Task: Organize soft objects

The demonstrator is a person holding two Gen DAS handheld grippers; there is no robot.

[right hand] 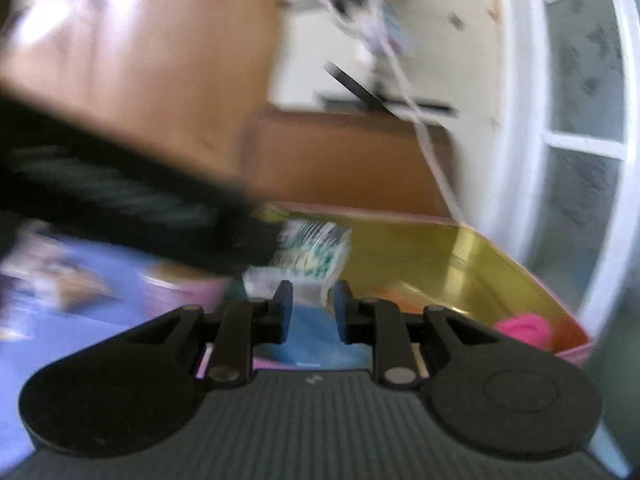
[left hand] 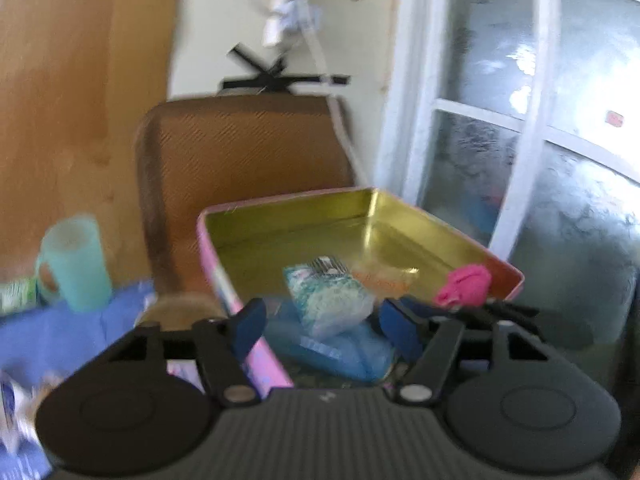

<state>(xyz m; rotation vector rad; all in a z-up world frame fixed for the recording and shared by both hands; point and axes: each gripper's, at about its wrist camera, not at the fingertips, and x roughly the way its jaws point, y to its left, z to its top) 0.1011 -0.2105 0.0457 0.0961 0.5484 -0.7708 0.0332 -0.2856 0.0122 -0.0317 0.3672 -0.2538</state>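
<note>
My left claw (left hand: 322, 330) gapes, empty, above the tin (left hand: 400, 216). Right claw (right hand: 312, 312) sits narrow, gripping nothing, near the teal packet (right hand: 316, 248).

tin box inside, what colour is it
Shiny gold-yellow inside the tin box, with a pink outer wall; clearest in the left wrist view.

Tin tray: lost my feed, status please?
Left gripper open, empty. Right gripper narrow, nothing visibly clamped. Tin tray holds teal packet, blue pack, pink cloth. Views blurred.
</note>
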